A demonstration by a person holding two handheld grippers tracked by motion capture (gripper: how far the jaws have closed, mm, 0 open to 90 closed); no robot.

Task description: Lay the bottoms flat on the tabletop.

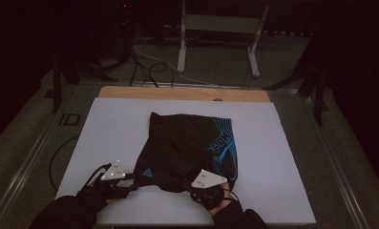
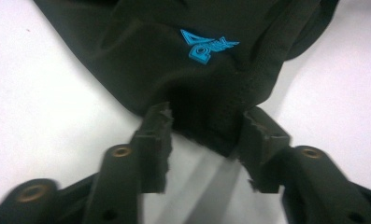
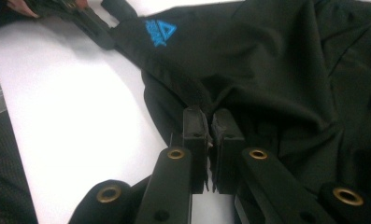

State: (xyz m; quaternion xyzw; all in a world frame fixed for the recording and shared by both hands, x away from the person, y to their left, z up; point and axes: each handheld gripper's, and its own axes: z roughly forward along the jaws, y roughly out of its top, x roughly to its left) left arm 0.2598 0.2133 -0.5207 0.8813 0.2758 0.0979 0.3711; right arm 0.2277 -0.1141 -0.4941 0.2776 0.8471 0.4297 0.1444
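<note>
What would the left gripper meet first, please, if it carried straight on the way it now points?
Most likely the black garment: the open left gripper already has the hem between its jaws, though contact is unclear.

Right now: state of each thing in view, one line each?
Black shorts: lying crumpled on the white table, near hem at both grippers.
Left gripper: open, jaws straddling the hem corner.
Right gripper: shut on the hem.
</note>
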